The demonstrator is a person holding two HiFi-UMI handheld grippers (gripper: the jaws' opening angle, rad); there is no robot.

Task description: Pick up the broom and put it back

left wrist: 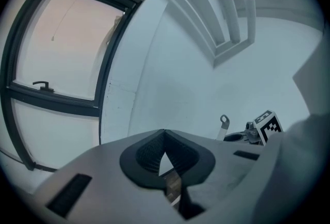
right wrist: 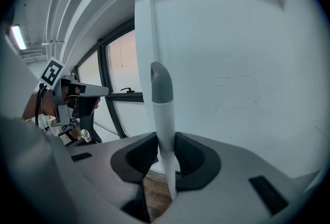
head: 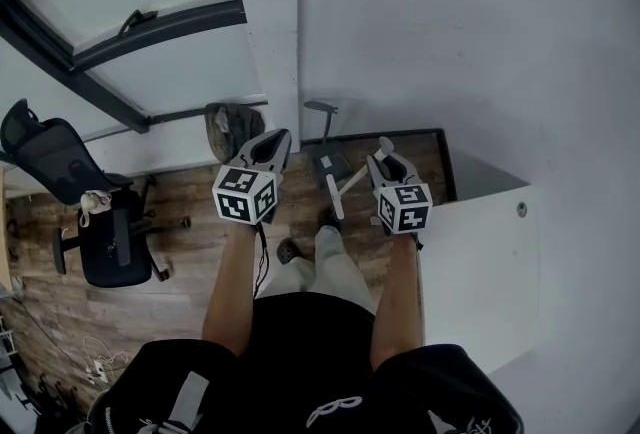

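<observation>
right gripper (right wrist: pixel 166 158) jaws clamped on broom (right wrist: pixel 164 114) handle; left gripper (left wrist: pixel 165 152) jaws closed, empty. Looks light, stiff, smooth, probably swings: grip mid-handle.

Chair (head: pixel 105 237) left of broom (head: pixel 347 186)

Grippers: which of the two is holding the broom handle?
The right gripper: its jaws clamp the white broom handle. The left gripper is shut on nothing.

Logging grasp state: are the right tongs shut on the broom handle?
Shut: right tongs clamp the white broom handle from both sides.
</observation>
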